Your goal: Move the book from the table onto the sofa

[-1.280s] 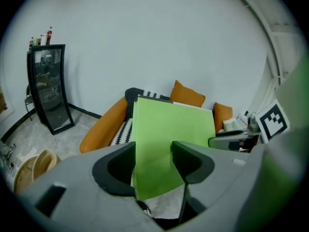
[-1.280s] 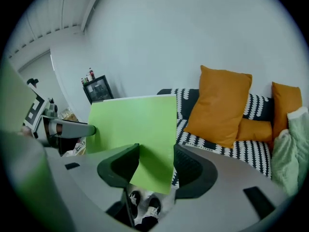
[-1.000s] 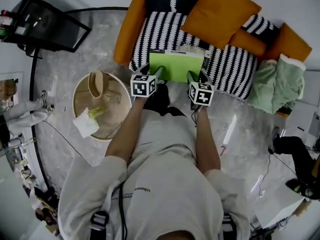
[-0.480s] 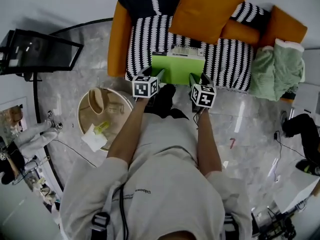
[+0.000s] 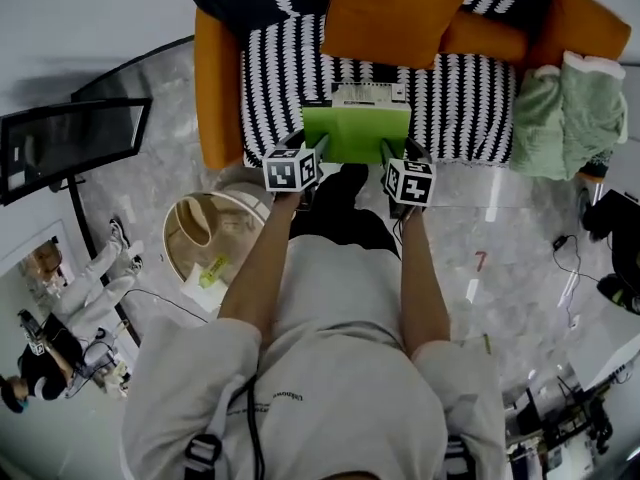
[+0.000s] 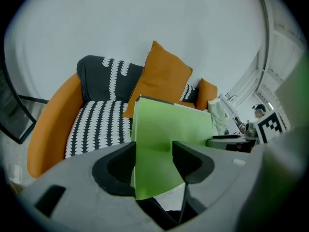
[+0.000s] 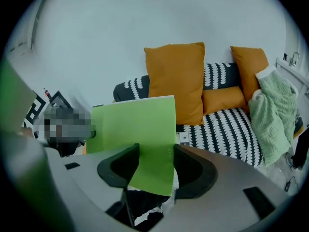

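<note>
Both grippers hold a flat green book (image 5: 355,131) between them, over the front edge of the sofa's black-and-white seat (image 5: 280,83). My left gripper (image 5: 312,148) is shut on the book's left edge, and my right gripper (image 5: 392,151) is shut on its right edge. In the left gripper view the green cover (image 6: 166,124) runs between the dark pads of the left gripper (image 6: 154,161). The right gripper view shows the same book (image 7: 137,122) clamped in the right gripper (image 7: 157,163), with the sofa behind it.
The sofa has orange arms (image 5: 215,88), orange cushions (image 5: 395,13) at the back and a green blanket (image 5: 570,113) at its right end. A pale printed item (image 5: 368,95) shows just beyond the book. A round wooden table (image 5: 178,230) stands at the left, with a dark screen (image 5: 65,148) further left.
Both grippers have carried the book forward and down towards the sofa seat. The sofa now fills more of the head view, and the round table has dropped back to the left.
</note>
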The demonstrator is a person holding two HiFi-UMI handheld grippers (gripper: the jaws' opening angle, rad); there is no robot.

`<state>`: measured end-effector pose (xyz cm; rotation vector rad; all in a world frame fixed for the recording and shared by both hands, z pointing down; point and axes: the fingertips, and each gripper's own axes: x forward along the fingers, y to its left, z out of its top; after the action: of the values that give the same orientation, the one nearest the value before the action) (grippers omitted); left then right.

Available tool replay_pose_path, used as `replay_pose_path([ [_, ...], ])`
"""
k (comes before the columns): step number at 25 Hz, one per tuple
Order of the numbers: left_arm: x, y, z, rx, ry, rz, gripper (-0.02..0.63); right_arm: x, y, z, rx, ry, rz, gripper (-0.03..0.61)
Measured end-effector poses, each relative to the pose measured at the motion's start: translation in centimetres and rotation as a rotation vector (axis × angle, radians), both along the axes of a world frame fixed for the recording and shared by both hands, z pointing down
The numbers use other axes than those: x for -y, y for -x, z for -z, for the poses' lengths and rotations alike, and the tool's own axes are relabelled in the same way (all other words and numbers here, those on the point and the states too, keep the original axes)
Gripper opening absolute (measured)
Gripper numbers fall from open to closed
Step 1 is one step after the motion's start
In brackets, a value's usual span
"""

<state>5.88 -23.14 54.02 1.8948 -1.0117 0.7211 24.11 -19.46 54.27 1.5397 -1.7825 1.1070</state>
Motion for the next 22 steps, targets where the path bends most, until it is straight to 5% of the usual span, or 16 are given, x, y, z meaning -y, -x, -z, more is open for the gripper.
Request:
replay_pose_path([
  [7,2.2,-3.2,-5.0,-0.023,0.079,-0.026,0.242,1.9,-3.1,-3.6,-0.057,0.063,-0.018,0.219],
  [22,4.4,-3.8,-17.4,0.017,0.189,-0.036,0.242,4.0,-3.7,-16.7,0.009,0.203,-0.047,0.219],
])
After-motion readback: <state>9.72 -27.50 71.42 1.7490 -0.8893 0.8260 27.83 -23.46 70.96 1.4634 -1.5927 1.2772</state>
